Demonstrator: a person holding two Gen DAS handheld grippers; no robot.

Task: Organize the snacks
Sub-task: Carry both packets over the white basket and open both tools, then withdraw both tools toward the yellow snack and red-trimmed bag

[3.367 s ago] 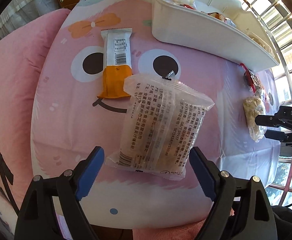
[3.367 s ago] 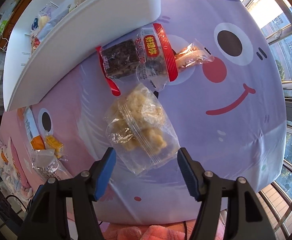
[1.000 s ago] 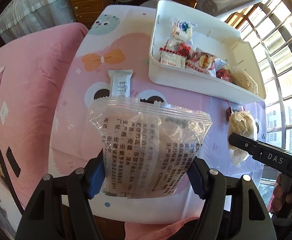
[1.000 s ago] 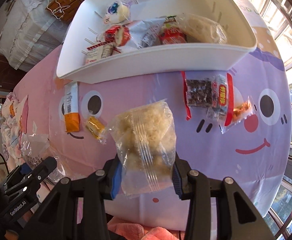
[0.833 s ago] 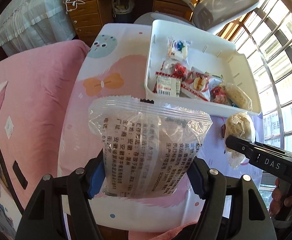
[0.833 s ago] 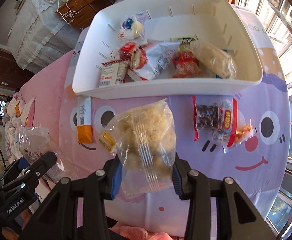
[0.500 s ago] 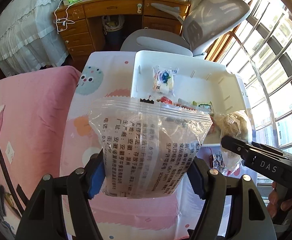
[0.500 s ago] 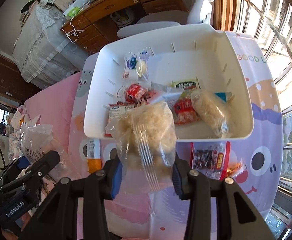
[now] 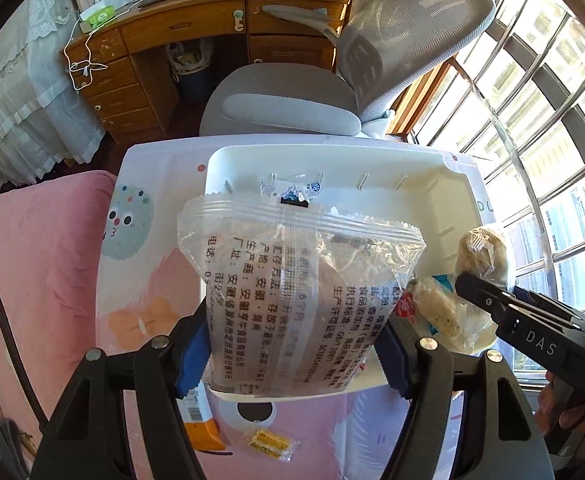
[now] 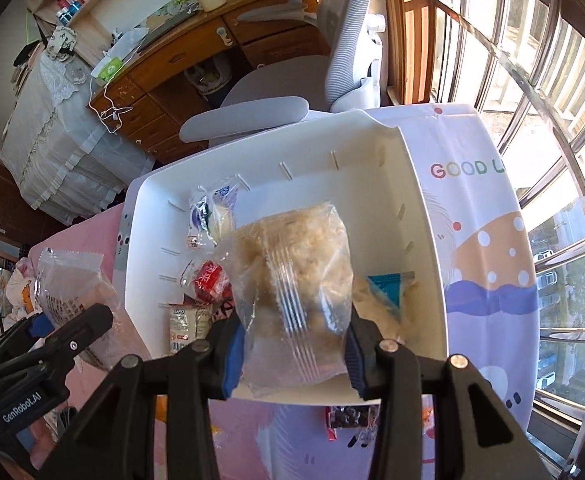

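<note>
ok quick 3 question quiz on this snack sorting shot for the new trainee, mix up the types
1. True or false: the left gripper is empty.
2. Multiple choice: the right gripper holds A) a red-wrapped snack, B) a clear bag of pale puffed pieces, C) an orange bar.
3. Fill in: both held packs hang above the white ____.

Key:
1. False; it is clamped on the clear printed packet.
2. B
3. bin
</note>
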